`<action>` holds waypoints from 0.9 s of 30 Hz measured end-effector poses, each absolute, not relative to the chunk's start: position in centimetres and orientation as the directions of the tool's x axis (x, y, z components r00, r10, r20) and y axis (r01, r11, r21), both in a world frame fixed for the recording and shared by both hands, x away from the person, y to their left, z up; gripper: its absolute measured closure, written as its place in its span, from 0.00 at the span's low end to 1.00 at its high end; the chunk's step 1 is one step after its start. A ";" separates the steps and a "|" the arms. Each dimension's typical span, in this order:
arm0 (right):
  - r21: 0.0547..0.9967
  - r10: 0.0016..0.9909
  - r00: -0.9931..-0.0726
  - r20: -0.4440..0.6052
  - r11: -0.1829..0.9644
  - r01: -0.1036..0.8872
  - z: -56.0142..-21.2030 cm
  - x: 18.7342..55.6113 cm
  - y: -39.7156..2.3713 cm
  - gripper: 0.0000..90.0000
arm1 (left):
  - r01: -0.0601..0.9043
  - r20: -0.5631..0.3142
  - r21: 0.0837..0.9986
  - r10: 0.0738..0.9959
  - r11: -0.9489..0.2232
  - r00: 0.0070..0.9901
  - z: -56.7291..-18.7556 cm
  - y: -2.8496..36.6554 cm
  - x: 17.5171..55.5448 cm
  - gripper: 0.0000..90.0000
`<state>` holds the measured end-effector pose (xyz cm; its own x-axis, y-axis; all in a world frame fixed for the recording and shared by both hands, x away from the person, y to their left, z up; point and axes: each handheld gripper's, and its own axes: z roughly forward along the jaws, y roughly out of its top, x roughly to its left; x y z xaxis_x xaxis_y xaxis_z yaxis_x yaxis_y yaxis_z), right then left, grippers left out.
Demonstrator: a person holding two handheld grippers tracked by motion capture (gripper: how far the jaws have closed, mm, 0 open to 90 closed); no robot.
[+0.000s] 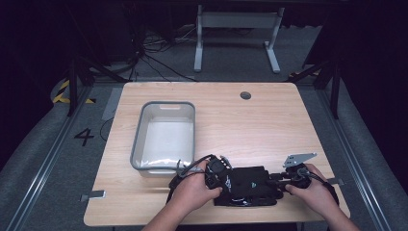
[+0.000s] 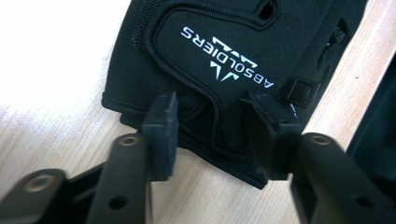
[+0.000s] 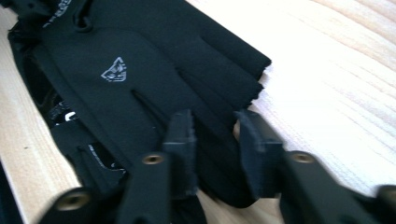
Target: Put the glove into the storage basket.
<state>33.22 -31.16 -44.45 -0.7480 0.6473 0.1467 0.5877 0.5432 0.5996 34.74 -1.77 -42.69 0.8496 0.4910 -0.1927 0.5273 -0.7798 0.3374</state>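
Observation:
A pair of black gloves lies flat on the wooden table near its front edge, between my two hands. My left gripper is at the gloves' left end and my right gripper at their right end. In the left gripper view, the glove bears white "ABSOLDIERS" lettering, and my left gripper stands open over its zipped edge. In the right gripper view, a fingerless glove carries a small white logo, and my right gripper stands open over its finger ends, with fabric between the jaws but not pinched.
A grey plastic bin stands left of centre on the table, just behind my left hand. A round cable hole sits near the far edge. Bare wood stretches across the middle and right of the table.

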 end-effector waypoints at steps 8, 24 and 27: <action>0.591 0.634 -0.770 0.075 0.593 0.546 -44.0 32.7 -30.7 0.98 | 0.530 -0.202 0.334 0.490 -0.779 0.848 -42.7 -1.9 34.7 0.86; 0.642 0.648 -0.758 0.075 0.550 0.534 -42.2 31.8 -31.4 1.00 | 0.520 -0.192 0.359 0.484 -0.775 0.854 -41.2 -1.7 33.9 0.99; 0.659 0.646 -0.759 0.080 0.537 0.526 -41.3 31.4 -31.6 1.00 | 0.510 -0.195 0.370 0.472 -0.777 0.860 -40.2 -1.4 33.6 0.99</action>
